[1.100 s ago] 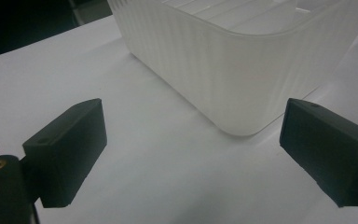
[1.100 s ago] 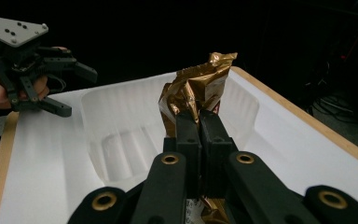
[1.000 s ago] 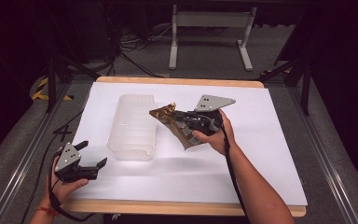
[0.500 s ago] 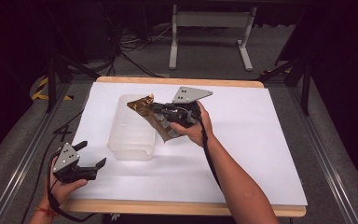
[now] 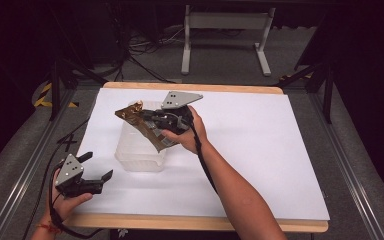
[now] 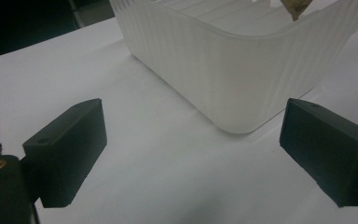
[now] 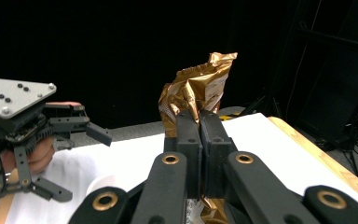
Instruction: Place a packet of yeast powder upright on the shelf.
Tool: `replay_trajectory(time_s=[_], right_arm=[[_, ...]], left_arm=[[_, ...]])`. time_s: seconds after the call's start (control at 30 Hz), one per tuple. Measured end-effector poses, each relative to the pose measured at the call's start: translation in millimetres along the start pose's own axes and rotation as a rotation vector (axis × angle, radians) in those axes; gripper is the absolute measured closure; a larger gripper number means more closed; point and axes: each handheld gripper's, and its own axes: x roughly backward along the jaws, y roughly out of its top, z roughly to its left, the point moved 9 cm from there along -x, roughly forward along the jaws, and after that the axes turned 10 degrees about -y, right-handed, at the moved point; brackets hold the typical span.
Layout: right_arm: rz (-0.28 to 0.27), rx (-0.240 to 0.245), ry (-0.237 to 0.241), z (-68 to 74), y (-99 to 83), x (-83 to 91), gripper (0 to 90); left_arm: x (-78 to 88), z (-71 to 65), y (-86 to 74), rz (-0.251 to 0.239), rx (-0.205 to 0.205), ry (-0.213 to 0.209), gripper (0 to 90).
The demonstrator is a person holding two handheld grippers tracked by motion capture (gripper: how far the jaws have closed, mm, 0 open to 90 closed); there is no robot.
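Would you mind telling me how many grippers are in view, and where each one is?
2. The left gripper sits open at the table's near-left corner; the right gripper holds a gold wrapper above the translucent bin.

crinkled gold foil snack packet point(image 5: 130, 111) held up above a translucent white ribbed plastic tub point(image 5: 139, 155), pinched between the closed jaws of the right gripper point(image 7: 199, 122). tub stands upright and open-topped on the white sheet, left of centre; packet's pointed end point(image 6: 297, 6) hangs over its far rim.
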Motion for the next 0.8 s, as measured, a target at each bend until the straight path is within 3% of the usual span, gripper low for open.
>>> replay_trajectory(time_s=[0.37, 0.8], right_arm=[[0.006, 0.014, 0.009, 7.2, 6.5, -29.6, 88.2], [0.023, 0.001, 0.025, 11.8, -0.3, -55.6, 88.1]], left_arm=[[3.4, -0.6, -2.2, -0.006, 0.008, 0.003, 8.2], [5.7, -1.4, -5.1, -0.003, 0.013, -0.002, 8.3]])
